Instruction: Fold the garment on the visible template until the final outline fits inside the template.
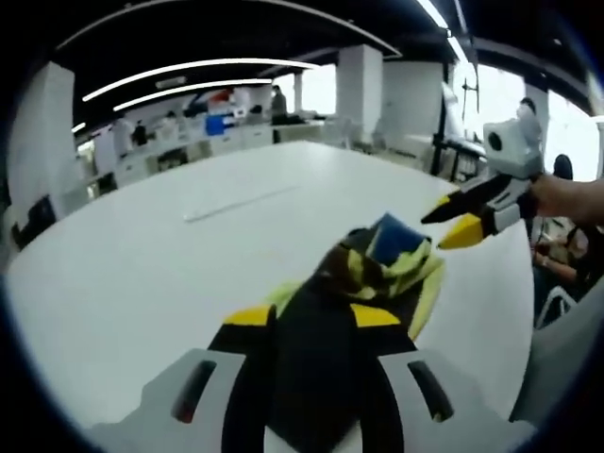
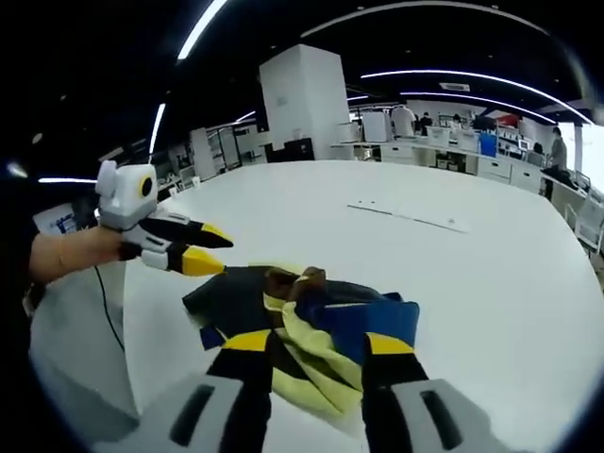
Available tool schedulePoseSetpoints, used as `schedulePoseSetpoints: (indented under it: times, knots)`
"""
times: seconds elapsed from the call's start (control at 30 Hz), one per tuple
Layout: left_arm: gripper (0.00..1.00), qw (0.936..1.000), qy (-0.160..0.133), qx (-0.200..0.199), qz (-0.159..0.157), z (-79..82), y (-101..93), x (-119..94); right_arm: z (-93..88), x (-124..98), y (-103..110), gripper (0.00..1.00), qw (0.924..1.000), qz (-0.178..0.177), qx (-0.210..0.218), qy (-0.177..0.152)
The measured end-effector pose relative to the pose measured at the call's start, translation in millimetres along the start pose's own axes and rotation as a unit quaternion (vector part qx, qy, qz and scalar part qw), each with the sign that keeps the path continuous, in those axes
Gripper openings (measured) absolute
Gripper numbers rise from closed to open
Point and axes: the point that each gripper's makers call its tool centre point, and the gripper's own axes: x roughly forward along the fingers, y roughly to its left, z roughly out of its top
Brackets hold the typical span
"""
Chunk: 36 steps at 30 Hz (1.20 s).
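Garment (image 2: pixel 311 321) lies crumpled in a heap on the white table (image 2: pixel 396 255), near edge, just ahead of both my claws; black, yellow and blue cloth bunched, no flat fold yet. Left claw (image 1: pixel 307 316): jaws spread, dark cloth between them, grip cannot be told. Right claw (image 2: pixel 316 342): jaws apart over the cloth, released. Template: cannot make it out. Judgement: folding barely begun; spreading and all folds remain.
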Motion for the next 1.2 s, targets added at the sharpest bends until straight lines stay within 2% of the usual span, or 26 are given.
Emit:
schedulePoseSetpoints:
  times: [0.17,0.33,0.57,0.83,1.03,1.2]
  knots:
    - [0.25,0.9997,0.017,0.017,-0.011,-5.3,3.8,15,2.2,14,-1,0.31,1.0,0.007,0.0,0.005]
    - [0.23,0.9993,0.022,0.02,-0.022,-8.2,5.0,26,6.8,27,-3,0.3,0.9998,0.011,0.019,0.004]
    - [0.22,0.9982,0.033,0.028,-0.041,-14.4,4.4,39,0.2,42,-1,0.27,0.9993,0.021,0.016,0.025]
    - [0.17,0.9958,0.049,0.045,-0.063,-20.0,7.9,49,-8.9,53,0,0.21,0.9986,0.021,0.016,0.046]
    - [0.07,0.9937,0.063,0.058,-0.072,-25.6,10.2,52,-11.5,55,-1,0.2,0.9984,0.014,0.017,0.051]
    - [0.05,0.9916,0.069,0.08,-0.074,-28.4,8.9,52,-12.5,57,0,0.19,0.9984,0.013,0.014,0.052]
